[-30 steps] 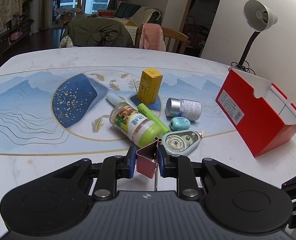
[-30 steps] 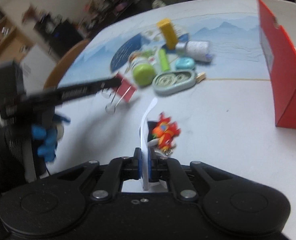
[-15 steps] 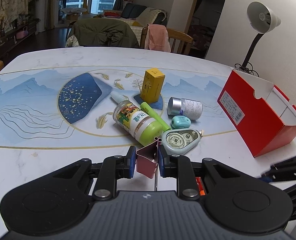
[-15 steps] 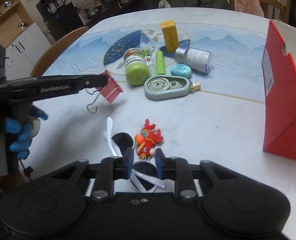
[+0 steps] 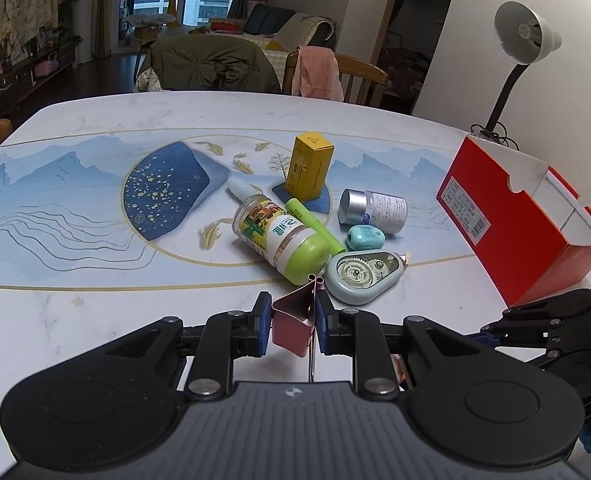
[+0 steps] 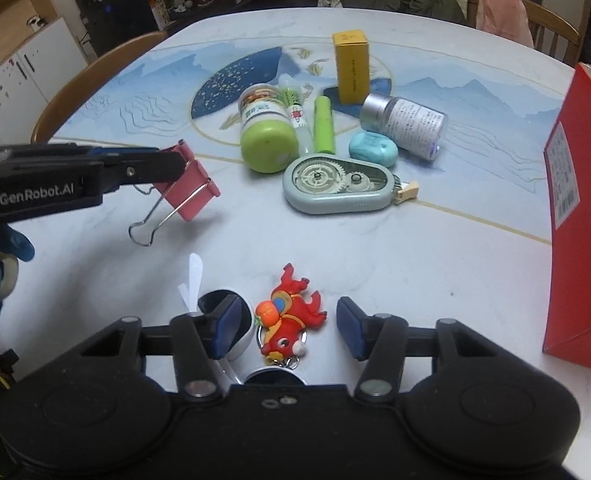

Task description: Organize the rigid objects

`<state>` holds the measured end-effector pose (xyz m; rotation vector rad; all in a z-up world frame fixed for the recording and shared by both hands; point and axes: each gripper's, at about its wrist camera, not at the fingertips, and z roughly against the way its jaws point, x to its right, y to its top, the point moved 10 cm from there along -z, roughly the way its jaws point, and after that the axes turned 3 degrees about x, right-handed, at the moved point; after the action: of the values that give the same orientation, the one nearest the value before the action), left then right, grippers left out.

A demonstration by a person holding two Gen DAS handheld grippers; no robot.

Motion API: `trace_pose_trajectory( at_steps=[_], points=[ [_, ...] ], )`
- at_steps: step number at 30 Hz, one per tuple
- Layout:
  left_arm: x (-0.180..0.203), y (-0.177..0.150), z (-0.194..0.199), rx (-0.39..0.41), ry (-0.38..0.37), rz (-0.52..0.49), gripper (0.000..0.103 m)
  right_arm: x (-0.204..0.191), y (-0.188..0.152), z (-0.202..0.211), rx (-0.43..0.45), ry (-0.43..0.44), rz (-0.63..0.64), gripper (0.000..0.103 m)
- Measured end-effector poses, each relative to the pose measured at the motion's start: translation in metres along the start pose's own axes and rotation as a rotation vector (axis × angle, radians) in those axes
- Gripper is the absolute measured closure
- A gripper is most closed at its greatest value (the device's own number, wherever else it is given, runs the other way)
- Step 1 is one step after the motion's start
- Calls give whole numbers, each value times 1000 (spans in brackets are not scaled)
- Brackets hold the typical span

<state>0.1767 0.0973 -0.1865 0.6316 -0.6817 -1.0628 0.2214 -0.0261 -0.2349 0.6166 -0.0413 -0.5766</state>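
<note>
Left wrist view: the left gripper [image 5: 293, 322] is pinching a pink binder clip [image 5: 293, 324] between its blue pads, holding it above the table [image 5: 75, 320] with the wire handle hanging down. At twelve o'clock from the clip a green-lidded jar [image 5: 281, 234] is lying on its side, with a tape dispenser [image 5: 361, 276] touching it at about two o'clock. Further back, a yellow box [image 5: 309, 168] is standing upright, and a silver-capped bottle [image 5: 373, 210] and a teal sharpener [image 5: 365, 238] are lying near it. The red box [image 5: 511, 224] is sitting at three o'clock, open side up.

Right wrist view: the right gripper [image 6: 285, 326] is spread, its jaws having just been opening, and a red toy keychain [image 6: 287, 316] is lying between the pads without being touched by either. A white round case [image 6: 241, 330] is sitting against the left pad at nine o'clock from the toy. The left gripper [image 6: 175, 166] is reaching in from nine o'clock, holding the clip clear of the table.

The risks, as I am judging them: the clip is being held by its smooth sides, so it could be slipping or pivoting during a carry to the red box. The right pads, closing here, could be catching the white case along with the toy, or nudging the toy's ring and skidding it away. The two grippers are working near each other and could be colliding.
</note>
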Motion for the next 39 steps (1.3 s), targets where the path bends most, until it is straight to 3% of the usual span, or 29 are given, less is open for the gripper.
trace_pose_trajectory(
  at_steps=[4, 6, 11, 19, 30, 39],
  points=[
    [0, 0, 0, -2, -2, -1, 82, -1, -2, -2, -2, -16, 21, 57],
    [0, 0, 0, -4, -6, 0, 81, 0, -1, -2, 2, -20, 19, 64],
    [5, 3, 1, -5, -12, -3, 82, 6, -2, 3, 17, -7, -18, 65],
    [27, 20, 13, 10, -38, -20, 82, 21, 9, 46, 101, 16, -84, 65],
    [103, 61, 27, 39, -134, -88, 81, 71, 45, 128, 248, -13, -142, 65],
    [176, 94, 19, 85, -183, -184, 81, 144, 60, 168, 336, -92, -161, 65]
  ],
)
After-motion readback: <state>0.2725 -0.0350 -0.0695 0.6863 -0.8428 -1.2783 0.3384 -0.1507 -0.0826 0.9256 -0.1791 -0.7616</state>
